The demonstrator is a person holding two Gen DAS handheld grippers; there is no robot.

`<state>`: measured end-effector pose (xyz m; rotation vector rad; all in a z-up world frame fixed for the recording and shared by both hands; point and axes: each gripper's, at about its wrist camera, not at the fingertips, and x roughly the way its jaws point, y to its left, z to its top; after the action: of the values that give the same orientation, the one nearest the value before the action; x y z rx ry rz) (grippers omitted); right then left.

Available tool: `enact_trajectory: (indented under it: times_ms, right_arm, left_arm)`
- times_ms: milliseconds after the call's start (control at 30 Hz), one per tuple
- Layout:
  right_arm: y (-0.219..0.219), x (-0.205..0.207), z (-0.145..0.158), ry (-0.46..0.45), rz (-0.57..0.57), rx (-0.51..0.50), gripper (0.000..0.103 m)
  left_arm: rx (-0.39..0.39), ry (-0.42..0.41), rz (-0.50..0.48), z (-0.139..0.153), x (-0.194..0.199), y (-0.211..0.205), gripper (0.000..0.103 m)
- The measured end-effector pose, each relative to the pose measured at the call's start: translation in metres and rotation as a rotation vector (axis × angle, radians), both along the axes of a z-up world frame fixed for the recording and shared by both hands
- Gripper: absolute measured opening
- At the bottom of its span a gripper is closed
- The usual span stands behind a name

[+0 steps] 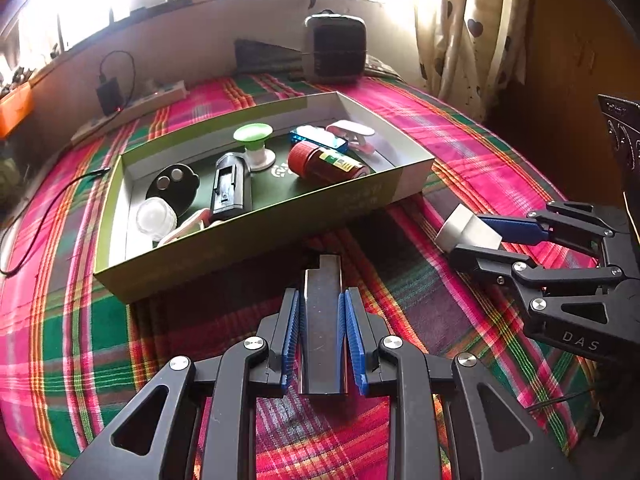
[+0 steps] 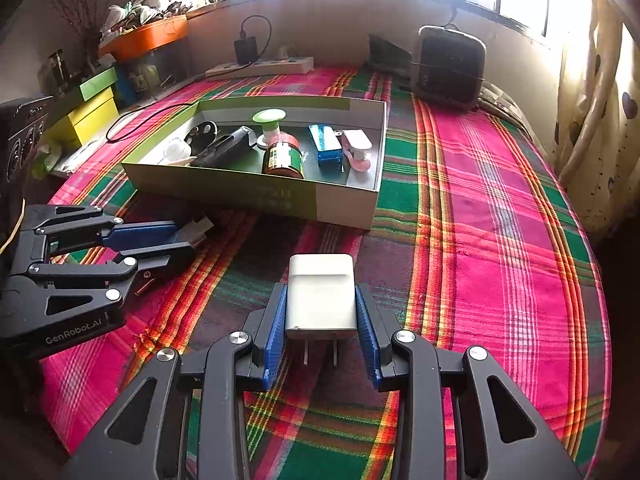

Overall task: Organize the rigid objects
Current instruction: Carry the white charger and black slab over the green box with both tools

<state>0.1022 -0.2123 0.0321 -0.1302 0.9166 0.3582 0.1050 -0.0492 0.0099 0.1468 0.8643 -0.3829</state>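
My left gripper (image 1: 321,312) is shut on a dark flat metal bar (image 1: 322,320), held just above the plaid cloth in front of the green box (image 1: 256,236). It also shows in the right wrist view (image 2: 176,240). My right gripper (image 2: 321,308) is shut on a white plug adapter (image 2: 321,292), prongs toward the camera. In the left wrist view the right gripper (image 1: 476,240) holds the adapter (image 1: 466,228) right of the box. The box holds a red bottle (image 1: 320,160), a blue item (image 1: 320,136), a green-topped spool (image 1: 254,142), a black case (image 1: 230,188) and more.
A plaid cloth (image 2: 480,240) covers the surface. A dark heater (image 2: 448,68) stands at the back right, a power strip (image 2: 260,66) with a charger at the back. Coloured boxes (image 2: 92,112) are at the left. A curtain (image 2: 600,120) hangs at the right.
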Motion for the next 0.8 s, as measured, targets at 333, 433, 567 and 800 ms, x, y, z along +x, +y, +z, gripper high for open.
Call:
enact_trajectory:
  times_ms: [333,433,567,800]
  right_arm:
    - [0.002,-0.005,0.005,-0.02,0.002,0.005,0.035]
    - [0.003,-0.006,0.008,-0.027,0.002,0.006,0.035]
    - [0.006,-0.006,0.011,-0.033,0.004,0.006,0.035]
    - [0.008,-0.004,0.018,-0.046,-0.003,0.016,0.035]
  left_arm:
    - [-0.015,-0.036,0.033,0.01,-0.007,0.01,0.022]
    - [-0.017,-0.044,0.038,0.012,-0.009,0.012,0.022]
    - [-0.03,-0.05,0.042,0.016,-0.01,0.014,0.022]
    - [-0.051,-0.072,0.055,0.027,-0.008,0.022,0.022]
